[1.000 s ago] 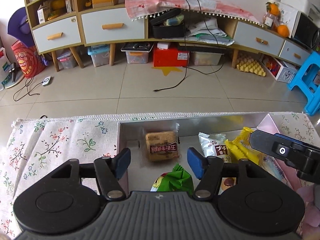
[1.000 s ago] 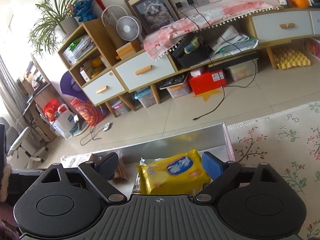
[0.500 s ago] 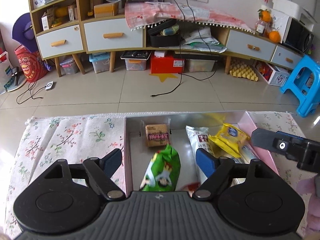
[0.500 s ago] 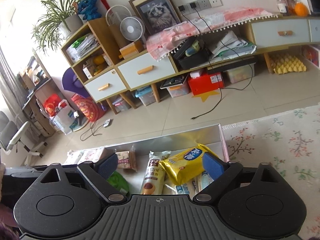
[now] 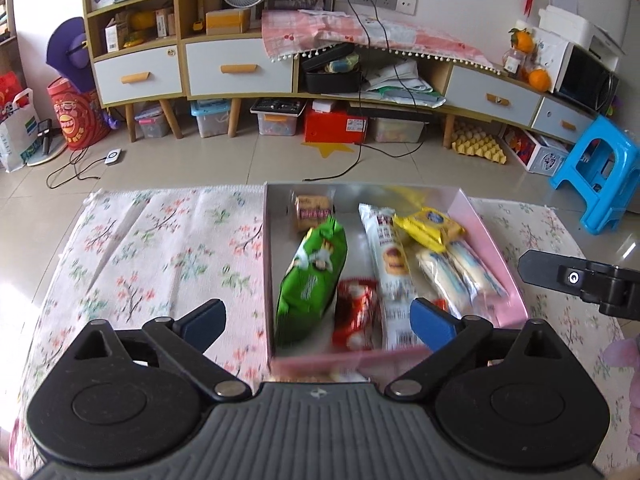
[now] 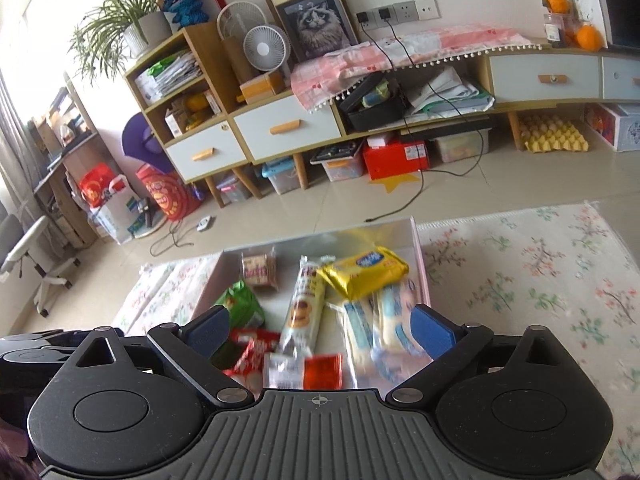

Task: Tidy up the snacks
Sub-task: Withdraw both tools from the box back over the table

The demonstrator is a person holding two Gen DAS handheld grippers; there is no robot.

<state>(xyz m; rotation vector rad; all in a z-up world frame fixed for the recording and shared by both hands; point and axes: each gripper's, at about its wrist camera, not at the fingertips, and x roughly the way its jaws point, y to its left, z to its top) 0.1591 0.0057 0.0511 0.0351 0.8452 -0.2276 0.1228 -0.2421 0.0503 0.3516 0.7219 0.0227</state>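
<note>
A pink box point(image 5: 496, 256) with a silver inside sits on the floral cloth and holds several snacks: a green bag point(image 5: 310, 276), a brown biscuit pack point(image 5: 314, 210), a long white pack point(image 5: 390, 268), a yellow pack point(image 5: 430, 226), pale blue-white packs point(image 5: 460, 276) and a red pack point(image 5: 356, 318). My left gripper point(image 5: 318, 324) is open and empty above the box's near edge. My right gripper point(image 6: 320, 330) is open and empty above the same box point(image 6: 423, 276); the yellow pack point(image 6: 364, 270) lies there on the pale packs point(image 6: 384, 320).
The floral cloth point(image 5: 160, 248) spreads left and right of the box. The right gripper's body point(image 5: 580, 280) shows at the right in the left wrist view. Beyond the table edge are tiled floor, a low cabinet point(image 5: 240, 68) and a blue stool point(image 5: 600, 172).
Both grippers have pulled up and back from the box with jaws wider. The green bag and the yellow pack, between the fingers before, now lie in the box.
</note>
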